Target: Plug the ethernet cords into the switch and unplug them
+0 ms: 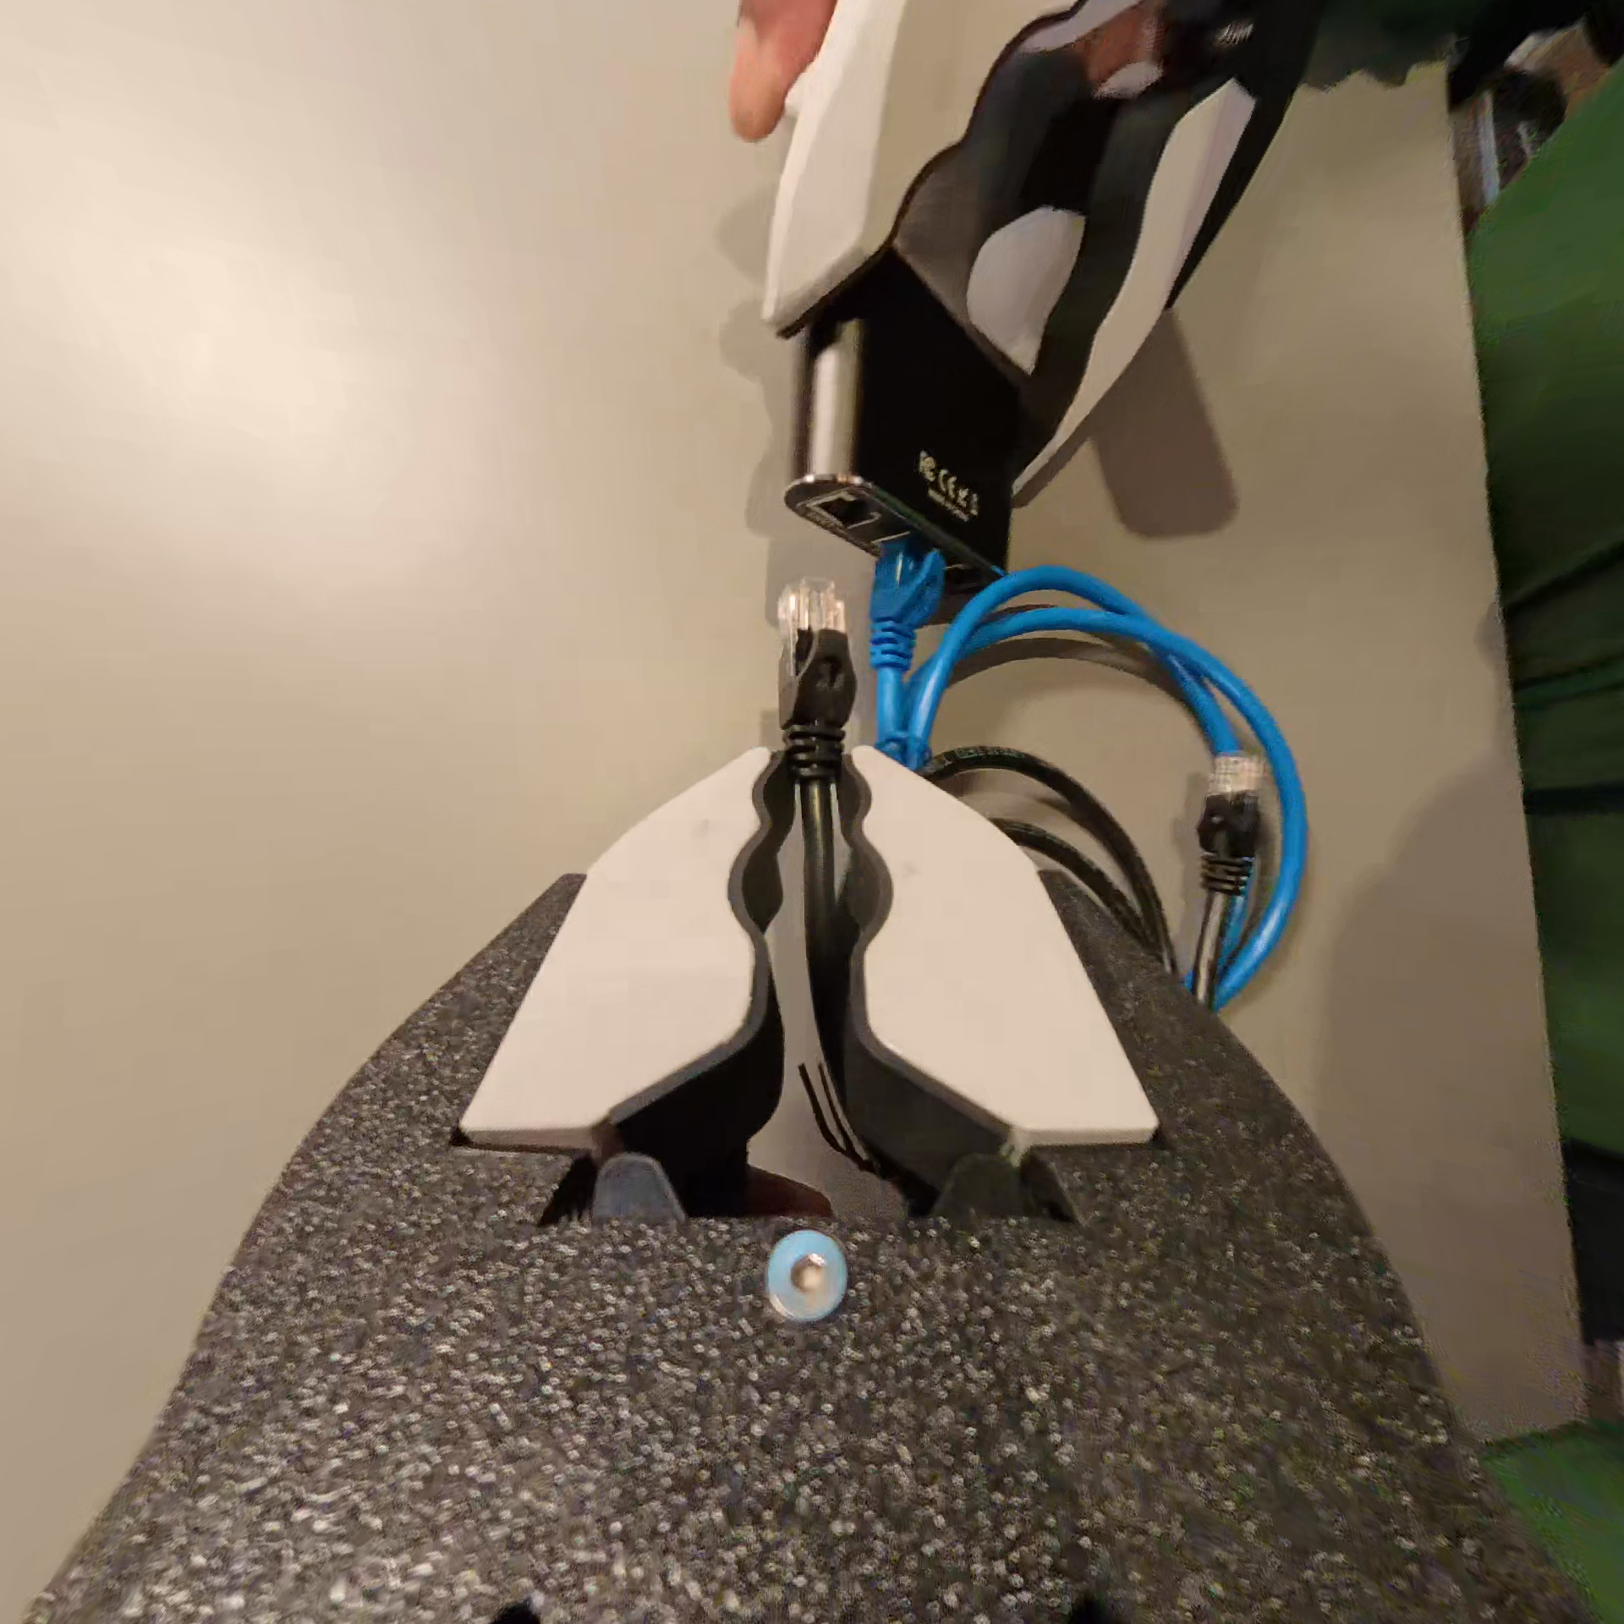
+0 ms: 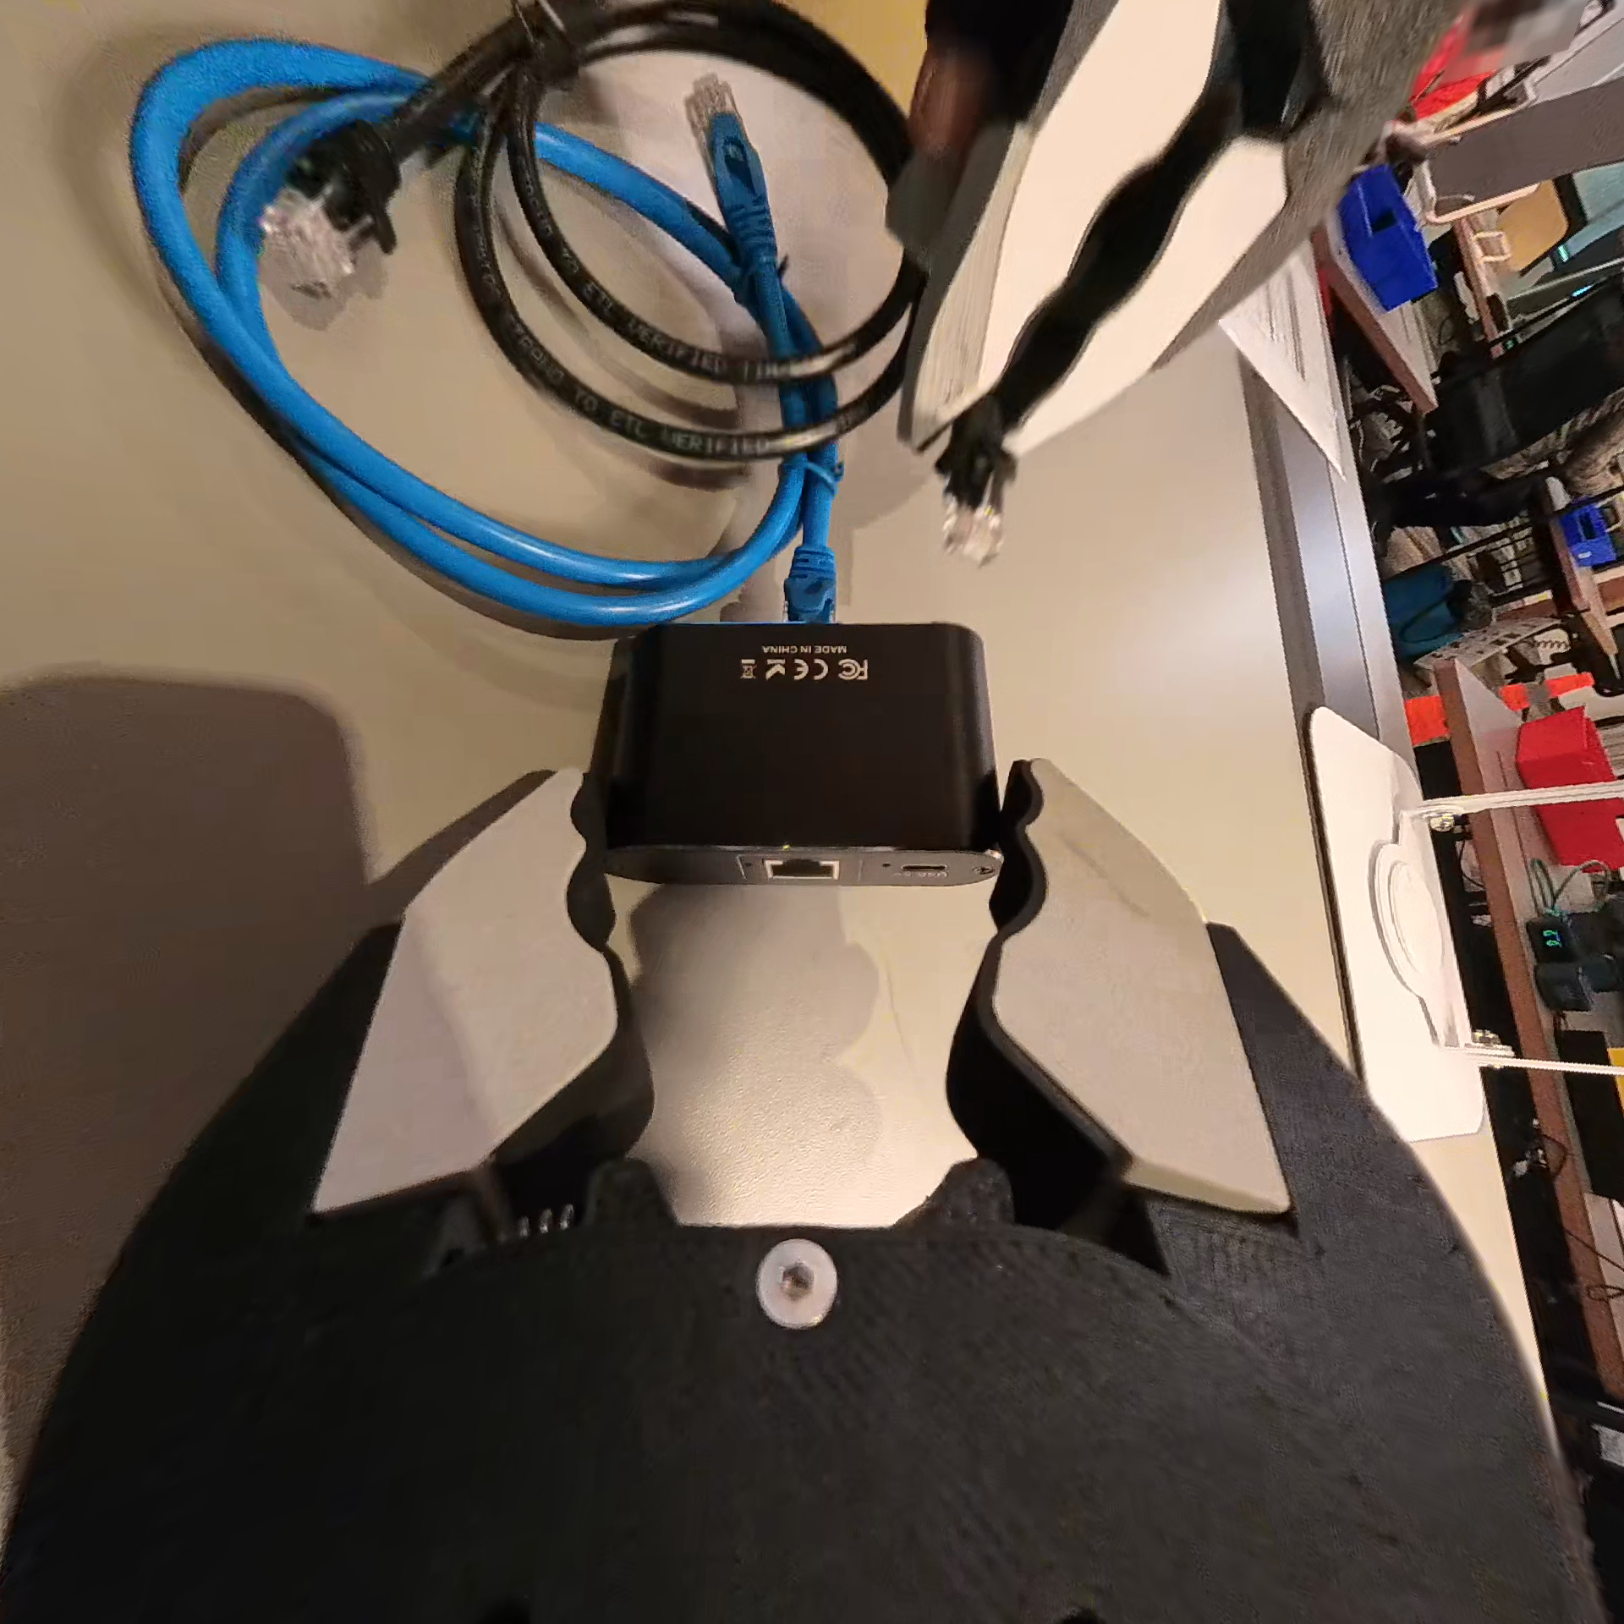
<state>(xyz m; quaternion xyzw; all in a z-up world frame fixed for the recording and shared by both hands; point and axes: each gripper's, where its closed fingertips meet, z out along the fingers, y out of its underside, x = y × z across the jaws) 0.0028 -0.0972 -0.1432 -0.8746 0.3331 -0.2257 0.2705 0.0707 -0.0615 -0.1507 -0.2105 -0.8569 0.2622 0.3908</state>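
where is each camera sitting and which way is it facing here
Left wrist view: on the left gripper, looking along its fingers, shut on the black cord, toward the switch; a person's fingers show above.
Right wrist view: on the right gripper, looking down at the table along fingers clamping the switch.
Shared: switch, black cord, plugged blue cord, each other's gripper.
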